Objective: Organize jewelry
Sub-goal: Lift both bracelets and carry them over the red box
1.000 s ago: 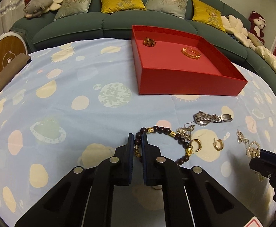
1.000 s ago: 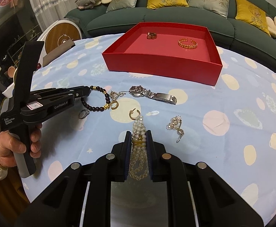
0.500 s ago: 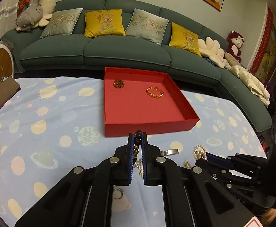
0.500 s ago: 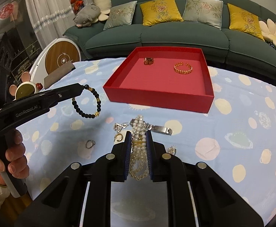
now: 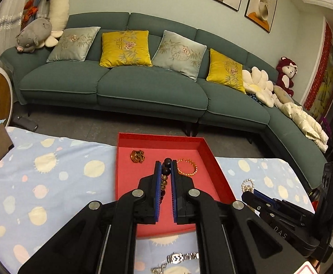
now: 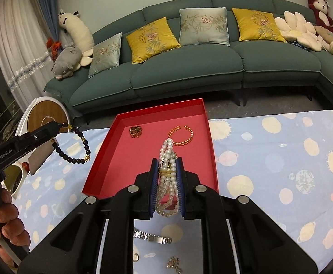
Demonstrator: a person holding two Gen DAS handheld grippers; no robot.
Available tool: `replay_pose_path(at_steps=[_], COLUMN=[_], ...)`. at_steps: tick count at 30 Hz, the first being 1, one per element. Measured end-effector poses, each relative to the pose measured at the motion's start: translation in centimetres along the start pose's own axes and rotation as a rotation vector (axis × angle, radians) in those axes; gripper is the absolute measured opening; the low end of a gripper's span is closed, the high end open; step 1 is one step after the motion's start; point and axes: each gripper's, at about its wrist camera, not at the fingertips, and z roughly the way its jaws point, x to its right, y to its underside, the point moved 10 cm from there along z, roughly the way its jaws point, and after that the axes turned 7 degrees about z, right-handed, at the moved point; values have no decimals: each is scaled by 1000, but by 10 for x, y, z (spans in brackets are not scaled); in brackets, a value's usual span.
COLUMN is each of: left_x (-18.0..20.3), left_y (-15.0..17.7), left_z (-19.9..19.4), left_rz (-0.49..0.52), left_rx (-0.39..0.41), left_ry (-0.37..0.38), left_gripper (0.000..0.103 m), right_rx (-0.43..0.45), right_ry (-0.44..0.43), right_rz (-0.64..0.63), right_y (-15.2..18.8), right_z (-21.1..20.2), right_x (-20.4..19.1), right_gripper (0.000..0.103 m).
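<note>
My left gripper (image 5: 165,165) is shut on a dark bead bracelet (image 5: 165,173) and holds it in the air; the bracelet also shows hanging left of the red box in the right wrist view (image 6: 75,145). My right gripper (image 6: 167,163) is shut on a pearl necklace (image 6: 168,171) and holds it above the near part of the red box (image 6: 208,159). The red box (image 5: 118,171) holds a gold bangle (image 5: 187,170) and a small gold piece (image 5: 137,156). A silver watch (image 5: 182,256) lies on the cloth below.
A blue cloth (image 6: 280,155) with pale planet prints covers the table. A green sofa (image 5: 120,84) with cushions stands behind it. A round wooden-faced object (image 6: 45,119) stands at the table's left. Small gold pieces (image 6: 174,263) lie on the cloth near the watch (image 6: 152,237).
Both grippers have lifted their jewelry off the cloth and moved forward toward the red box. The pearl necklace now hangs over the box.
</note>
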Motion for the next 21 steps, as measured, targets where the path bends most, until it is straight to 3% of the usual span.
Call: replay_pose_path(at_steps=[5,13,21], left_x=[-12,-37,-54], left_y=[3,24,40], left_z=[39,92,114], left_rz=[8,-38,-63], left_rx=[-31,-91,-119], left_ry=[-29,-31,-49], left_gripper=[5,6,6], right_rx=[-31,-118,-103], right_ry=[16,54,54], right_rz=[4,-21,-5], right_y=[-10,6,8], right_z=[35,87,107], right_x=[5,15,19], right_gripper=[15,15,16])
